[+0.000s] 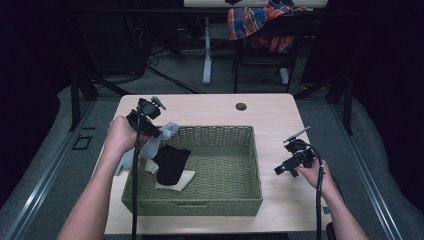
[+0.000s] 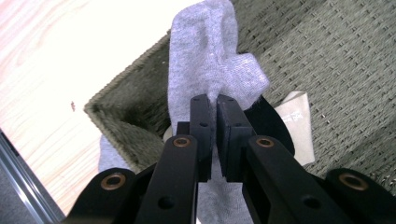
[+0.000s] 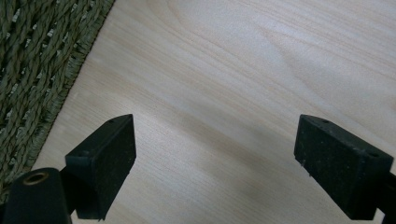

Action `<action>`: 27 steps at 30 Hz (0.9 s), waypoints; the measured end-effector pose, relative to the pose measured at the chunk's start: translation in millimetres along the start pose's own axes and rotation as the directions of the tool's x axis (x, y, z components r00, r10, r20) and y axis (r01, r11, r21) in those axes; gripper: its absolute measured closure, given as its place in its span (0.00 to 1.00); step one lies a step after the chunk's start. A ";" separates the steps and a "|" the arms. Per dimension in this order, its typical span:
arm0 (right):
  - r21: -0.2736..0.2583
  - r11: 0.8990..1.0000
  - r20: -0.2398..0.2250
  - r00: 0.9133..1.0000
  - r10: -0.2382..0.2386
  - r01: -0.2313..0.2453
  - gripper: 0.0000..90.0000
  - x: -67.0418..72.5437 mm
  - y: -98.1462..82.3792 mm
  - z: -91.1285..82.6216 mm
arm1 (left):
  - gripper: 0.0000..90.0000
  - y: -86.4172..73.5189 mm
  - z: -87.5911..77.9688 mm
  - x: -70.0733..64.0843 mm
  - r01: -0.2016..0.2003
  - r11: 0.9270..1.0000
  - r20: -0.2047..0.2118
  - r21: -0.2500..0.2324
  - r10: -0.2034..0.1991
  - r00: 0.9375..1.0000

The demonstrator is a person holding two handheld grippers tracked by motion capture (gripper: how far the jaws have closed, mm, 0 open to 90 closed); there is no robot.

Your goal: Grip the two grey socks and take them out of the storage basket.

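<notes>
So we've got a rectangular woven basket (image 1: 227, 200), olive-green wicker with a rough, ropey weave, sitting on a pale wood-grain table (image 1: 280, 112). The grey sock (image 2: 205, 56) is soft, slightly fuzzy knit, draped over the basket's left rim near the far corner, partly inside and partly hanging outside. Under it on the basket floor we can see a black sock (image 1: 171, 164), flat and matte, lying on a cream-coloured cloth (image 1: 181, 181) with a squarish corner poking out.

Hard-to-read bits: the grey sock's lower end disappears behind the left hand and forearm in the high view, and in the left gripper view its bottom is cut off by the frame. Most of the cream piece is covered, so we can't tell what it is.

The left gripper (image 2: 215, 112) has its pads pinched together on the grey sock, the fabric bunching up above them. The right gripper (image 3: 212, 163) hovers over bare table just right of the basket, jaws spread wide, gripping nothing.
</notes>
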State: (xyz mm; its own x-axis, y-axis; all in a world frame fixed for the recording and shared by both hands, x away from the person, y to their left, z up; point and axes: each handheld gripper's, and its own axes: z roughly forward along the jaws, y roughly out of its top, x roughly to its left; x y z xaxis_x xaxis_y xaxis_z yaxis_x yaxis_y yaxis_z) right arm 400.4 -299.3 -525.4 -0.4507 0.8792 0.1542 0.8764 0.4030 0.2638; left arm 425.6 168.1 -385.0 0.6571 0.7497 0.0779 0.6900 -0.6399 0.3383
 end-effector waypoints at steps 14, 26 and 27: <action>0.004 1.000 0.001 1.000 -0.002 0.002 0.14 -0.3 0.0 0.3 | 0.96 3.0 -23.8 26.9 0.050 0.999 -0.048 -0.018 -0.051 0.998; 0.004 1.000 0.000 1.000 -0.002 0.002 0.14 -0.2 0.0 0.3 | 0.96 -10.2 -29.0 56.4 0.130 0.991 -0.087 -0.012 -0.131 0.988; 0.004 1.000 0.000 1.000 -0.002 0.002 0.14 -0.2 0.0 0.3 | 0.96 -10.2 -29.0 56.4 0.130 0.991 -0.087 -0.012 -0.131 0.988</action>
State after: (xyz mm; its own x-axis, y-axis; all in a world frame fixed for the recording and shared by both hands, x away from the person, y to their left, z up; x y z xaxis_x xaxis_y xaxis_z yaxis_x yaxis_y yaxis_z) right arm 400.5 -299.4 -525.7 -0.4526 0.8785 0.1532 0.8760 0.4059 0.2605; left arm 446.8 221.8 -356.9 0.5324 0.8388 0.1137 0.7660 -0.5346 0.3570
